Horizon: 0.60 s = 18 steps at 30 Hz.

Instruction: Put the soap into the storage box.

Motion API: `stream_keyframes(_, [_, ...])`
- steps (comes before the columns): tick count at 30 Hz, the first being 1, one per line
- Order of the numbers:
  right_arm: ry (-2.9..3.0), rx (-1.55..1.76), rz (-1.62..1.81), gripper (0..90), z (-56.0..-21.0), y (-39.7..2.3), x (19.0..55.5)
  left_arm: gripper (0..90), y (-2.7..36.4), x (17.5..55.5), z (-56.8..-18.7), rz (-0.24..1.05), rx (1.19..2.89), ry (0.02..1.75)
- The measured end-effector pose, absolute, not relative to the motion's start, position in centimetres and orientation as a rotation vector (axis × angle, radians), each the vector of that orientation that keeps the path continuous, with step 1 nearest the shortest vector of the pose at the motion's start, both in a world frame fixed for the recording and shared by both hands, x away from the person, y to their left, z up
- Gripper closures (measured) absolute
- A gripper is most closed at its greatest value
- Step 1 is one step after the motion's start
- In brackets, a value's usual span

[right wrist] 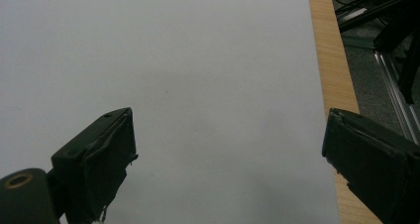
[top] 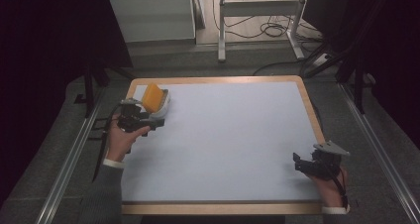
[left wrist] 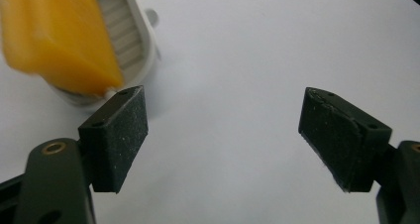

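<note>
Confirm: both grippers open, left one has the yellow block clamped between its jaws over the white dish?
Not clamped. In the left gripper view the left gripper has its jaws wide apart with nothing between them; the yellow block sits on the white dish, beside one jaw. The right gripper is open too.

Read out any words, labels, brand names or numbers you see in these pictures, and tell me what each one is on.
There is no readable text.
Yellow block: plain, no print, and blurred in the left gripper view.
White ribbed holder under it: ridges, no lettering.
Table: bare pale surface with a wooden edge.
Left gripper and right gripper: black pads, no markings visible.
</note>
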State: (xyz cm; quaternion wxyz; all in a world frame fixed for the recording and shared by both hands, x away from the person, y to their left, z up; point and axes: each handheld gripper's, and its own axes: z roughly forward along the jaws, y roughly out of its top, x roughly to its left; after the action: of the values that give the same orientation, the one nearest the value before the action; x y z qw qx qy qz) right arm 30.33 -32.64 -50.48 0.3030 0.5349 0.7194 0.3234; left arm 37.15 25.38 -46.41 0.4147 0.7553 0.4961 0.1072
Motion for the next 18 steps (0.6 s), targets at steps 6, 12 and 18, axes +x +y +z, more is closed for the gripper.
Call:
stream_keyframes(6, [1.906, 1.415, 0.862, 6.6, -50.4, -32.7, 30.3, 19.9, 24.9, 34.2, -48.3, 0.255, 1.93, 1.207])
stream_keyframes(12, [1.913, 1.419, 0.855, 6.6, -50.6, -32.7, 30.4, 19.7, 24.6, 33.1, -49.9, 0.21, 1.954, 1.205])
stream_keyframes(18, [1.912, 1.414, 0.854, 6.5, -50.7, -32.6, 30.4, 18.9, 24.0, 33.0, -50.8, 0.212, 2.003, 1.195])
